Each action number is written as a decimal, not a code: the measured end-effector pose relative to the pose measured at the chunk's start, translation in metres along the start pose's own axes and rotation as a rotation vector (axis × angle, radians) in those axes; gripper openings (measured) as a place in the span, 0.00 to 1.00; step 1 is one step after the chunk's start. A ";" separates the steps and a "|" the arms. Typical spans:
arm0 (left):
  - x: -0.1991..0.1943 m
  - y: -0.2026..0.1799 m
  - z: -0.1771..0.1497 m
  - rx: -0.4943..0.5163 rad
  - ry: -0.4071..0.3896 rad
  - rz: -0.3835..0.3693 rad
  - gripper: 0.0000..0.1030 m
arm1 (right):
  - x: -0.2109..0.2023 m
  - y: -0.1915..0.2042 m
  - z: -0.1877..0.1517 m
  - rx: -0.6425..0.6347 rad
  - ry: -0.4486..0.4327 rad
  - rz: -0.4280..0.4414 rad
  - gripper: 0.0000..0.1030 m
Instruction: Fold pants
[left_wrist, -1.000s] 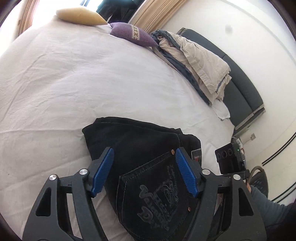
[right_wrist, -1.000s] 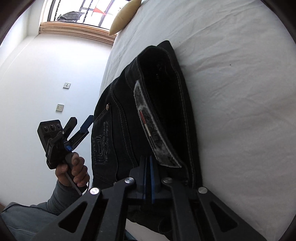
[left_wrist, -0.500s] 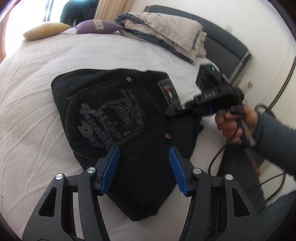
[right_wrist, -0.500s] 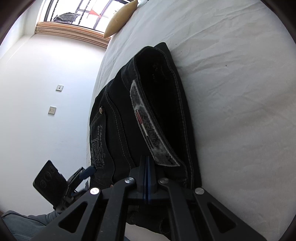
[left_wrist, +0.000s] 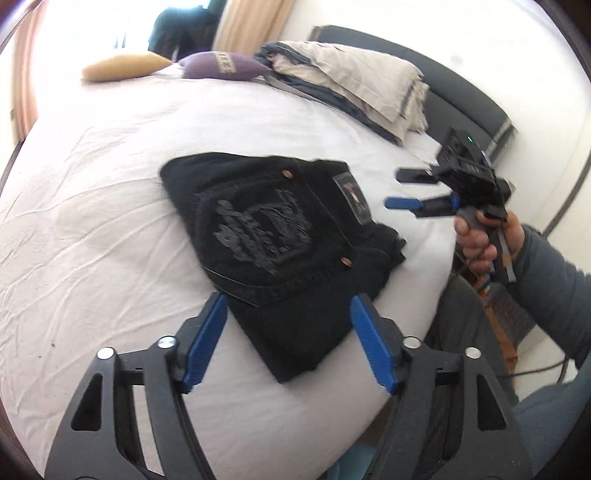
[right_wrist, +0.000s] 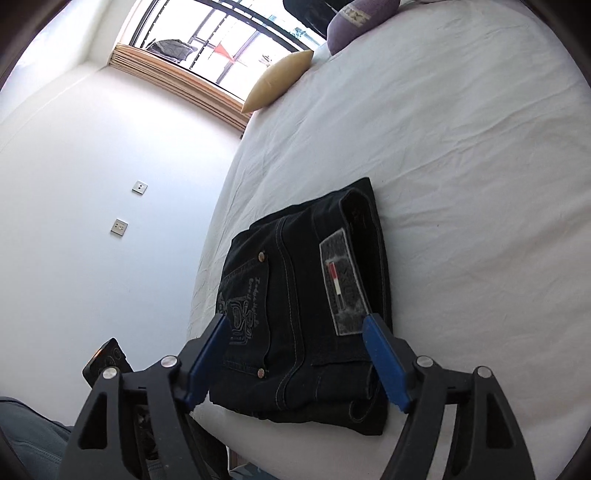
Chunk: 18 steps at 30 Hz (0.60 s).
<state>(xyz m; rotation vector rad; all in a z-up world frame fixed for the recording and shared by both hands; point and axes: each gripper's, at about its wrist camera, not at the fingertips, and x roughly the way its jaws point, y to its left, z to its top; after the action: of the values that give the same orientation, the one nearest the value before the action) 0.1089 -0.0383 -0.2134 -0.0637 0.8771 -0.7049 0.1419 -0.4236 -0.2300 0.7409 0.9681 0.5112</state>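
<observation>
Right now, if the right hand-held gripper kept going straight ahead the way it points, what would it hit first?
Most likely the folded black pants on the bed. The open right hand-held gripper frames them, though depth is hard to judge.

Your left gripper has just been opening; its jaws stand wide, clamping nothing. Your right gripper has just sprung open too, nothing pressed between its blue pads, your right hand wrapped round its handle.

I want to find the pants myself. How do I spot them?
Look at the big white bed. Near its edge, far from the pillows, lie the folded pants. They are the only black thing on the sheet, with a pocket drawing and a grey patch.
</observation>
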 end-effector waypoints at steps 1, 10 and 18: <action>0.003 0.012 0.007 -0.050 -0.013 0.014 0.75 | 0.004 -0.007 0.004 0.017 0.006 -0.013 0.74; 0.078 0.065 0.037 -0.301 0.149 -0.094 0.75 | 0.044 -0.054 0.023 0.130 0.073 0.088 0.74; 0.116 0.079 0.049 -0.366 0.252 -0.172 0.44 | 0.074 -0.042 0.036 0.075 0.170 0.095 0.56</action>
<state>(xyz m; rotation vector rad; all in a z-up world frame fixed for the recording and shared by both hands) 0.2368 -0.0560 -0.2867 -0.3870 1.2467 -0.7142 0.2122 -0.4122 -0.2891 0.8236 1.1190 0.6316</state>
